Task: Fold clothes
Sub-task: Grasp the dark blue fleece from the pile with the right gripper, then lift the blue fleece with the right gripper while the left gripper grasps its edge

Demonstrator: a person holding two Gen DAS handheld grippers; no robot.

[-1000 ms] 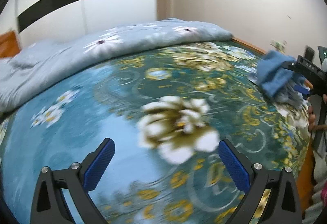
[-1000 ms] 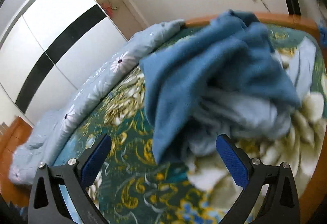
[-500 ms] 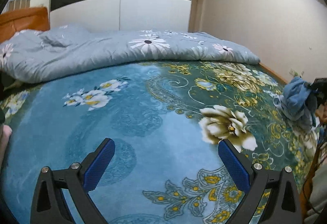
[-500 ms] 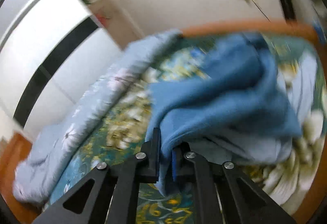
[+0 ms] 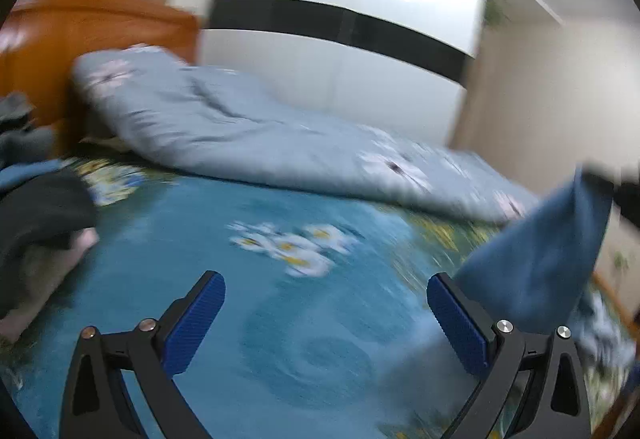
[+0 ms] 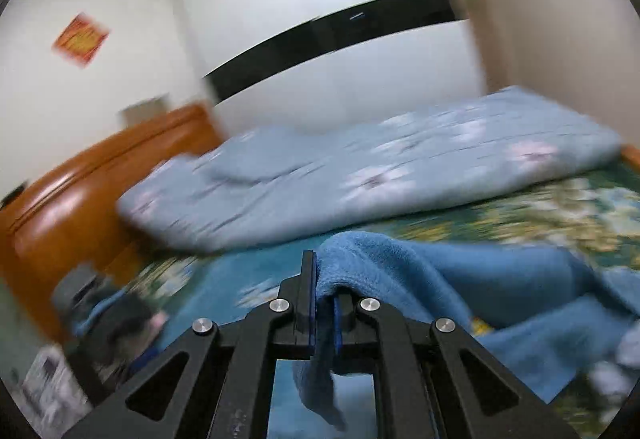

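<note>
Right gripper [image 6: 320, 291]: clamped on a fold of the blue garment; the two pads are seen pressed close together with cloth pinched between them.
Blue garment [image 6: 460, 279]: a fleecy blue piece, held at one edge by the right gripper. From the grip it is draped to the right over the bed, and a short tail is seen hanging below the jaws. In the left wrist view it is seen at the right [image 5: 540, 263], hanging raised above the bedspread from a dark shape at the frame edge.
Left gripper [image 5: 326, 315]: held wide apart, nothing between its blue pads; it is pointed across the bedspread.
Bedspread [image 5: 260, 319]: teal-blue with white and yellow flowers, spread across the mattress; greener and more heavily patterned toward the right.
Quilt [image 6: 360, 187]: pale blue-grey with faint flowers, bunched in a long roll along the far side of the bed, beside the wardrobe.
Headboard [image 6: 92, 191]: orange-brown wood, at the left end of the bed.
Clothes pile [image 5: 36, 215]: dark, blue and pale pink items heaped at the left edge of the bed near the headboard; single pieces cannot be told apart through the blur.
Wardrobe [image 5: 340, 39]: white doors crossed by a black band, behind the quilt.
Wall decoration [image 6: 80, 39]: a red and yellow square fixed on the white wall above the headboard; detail blurred.
</note>
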